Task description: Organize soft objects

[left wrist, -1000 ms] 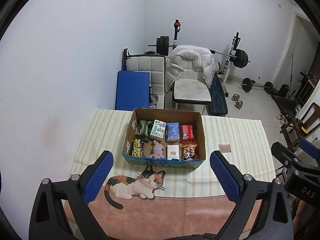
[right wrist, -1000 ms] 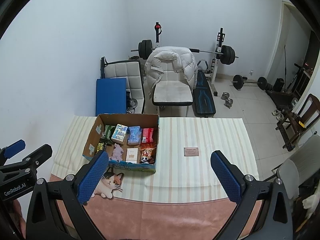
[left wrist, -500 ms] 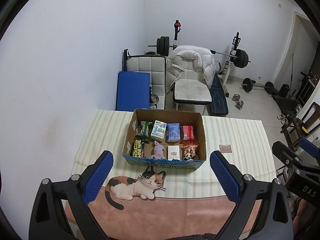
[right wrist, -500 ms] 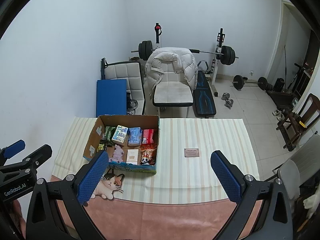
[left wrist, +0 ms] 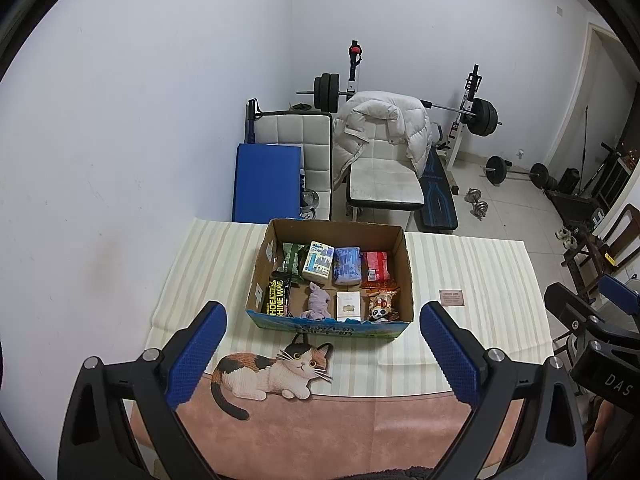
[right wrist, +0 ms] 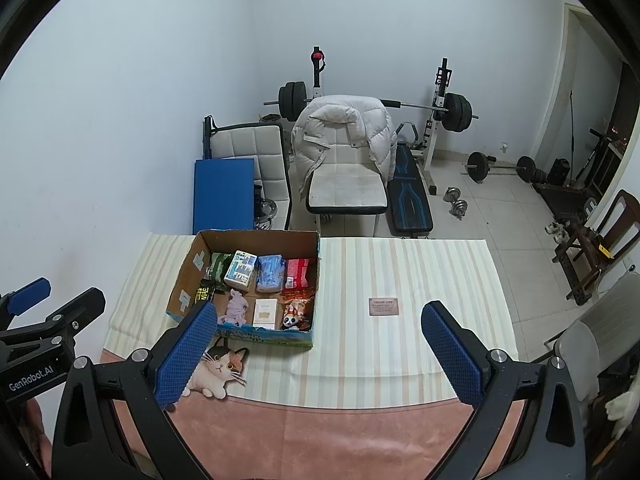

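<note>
The small lilac plush toy (left wrist: 316, 301) is lying in the front row of the open brown cardboard box (left wrist: 407, 264), between a black and yellow wipes packet (left wrist: 279, 299) on its left and a small white carton (left wrist: 349, 306) on its right. Its long axis is running front to back, roughly in line with the view along the tongs, so the fingers would be closing across its narrow width. Further right in the same row a small panda-faced plush (left wrist: 378, 312) is sitting on an orange snack bag (left wrist: 383, 295). Behind them a row of soft packets is filling the back of the box: a pale tissue pack (left wrist: 318, 266), a blue pack (left wrist: 347, 265) and a red pack (left wrist: 375, 266).

The box is standing on a cream striped cloth (left wrist: 480, 272) over the table, with a printed calico cat (left wrist: 272, 370) on the mat just in front of it.

The left gripper (left wrist: 322, 350) is hovering above the near edge, its blue pads spread wide and holding nothing, and the box is lying almost straight ahead between them. The right gripper (right wrist: 318, 352) is likewise gaping and empty, but for it the box is sitting off to the left (its left pad is overlapping the box's near corner in the right wrist view). The left hand seems the nearer and better lined up for the lilac toy; a forward and downward reach would likely do.
</note>
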The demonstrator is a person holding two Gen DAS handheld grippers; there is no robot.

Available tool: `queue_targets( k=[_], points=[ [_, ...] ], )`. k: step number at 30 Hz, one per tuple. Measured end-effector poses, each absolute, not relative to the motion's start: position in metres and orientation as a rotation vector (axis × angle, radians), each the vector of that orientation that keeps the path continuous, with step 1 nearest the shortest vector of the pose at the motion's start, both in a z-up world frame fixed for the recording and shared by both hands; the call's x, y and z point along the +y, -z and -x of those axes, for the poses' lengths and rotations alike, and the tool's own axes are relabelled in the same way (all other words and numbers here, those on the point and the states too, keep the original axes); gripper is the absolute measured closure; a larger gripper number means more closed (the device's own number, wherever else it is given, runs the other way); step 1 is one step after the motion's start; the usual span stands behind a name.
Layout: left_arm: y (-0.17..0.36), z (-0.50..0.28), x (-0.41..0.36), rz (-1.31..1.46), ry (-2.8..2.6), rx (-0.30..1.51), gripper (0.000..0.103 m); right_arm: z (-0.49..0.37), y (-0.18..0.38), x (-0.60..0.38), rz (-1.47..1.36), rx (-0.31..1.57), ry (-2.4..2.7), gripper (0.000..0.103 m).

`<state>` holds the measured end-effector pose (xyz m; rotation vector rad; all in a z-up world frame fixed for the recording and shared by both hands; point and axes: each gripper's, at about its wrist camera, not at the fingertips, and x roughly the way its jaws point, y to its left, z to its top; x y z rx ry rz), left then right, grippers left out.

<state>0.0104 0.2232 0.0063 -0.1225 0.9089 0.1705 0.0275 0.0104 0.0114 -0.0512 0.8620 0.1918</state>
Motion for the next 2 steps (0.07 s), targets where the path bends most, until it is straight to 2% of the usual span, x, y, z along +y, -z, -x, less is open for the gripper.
queue_targets(
  k=[2],
  points=[
    [-0.0067, -0.0123, 0.2244, 0.121, -0.172, 0.905, 0.004, -0.0279, -0.0115, 0.0115, 0.052, 0.861, -0.191, 0.000]
  ],
)
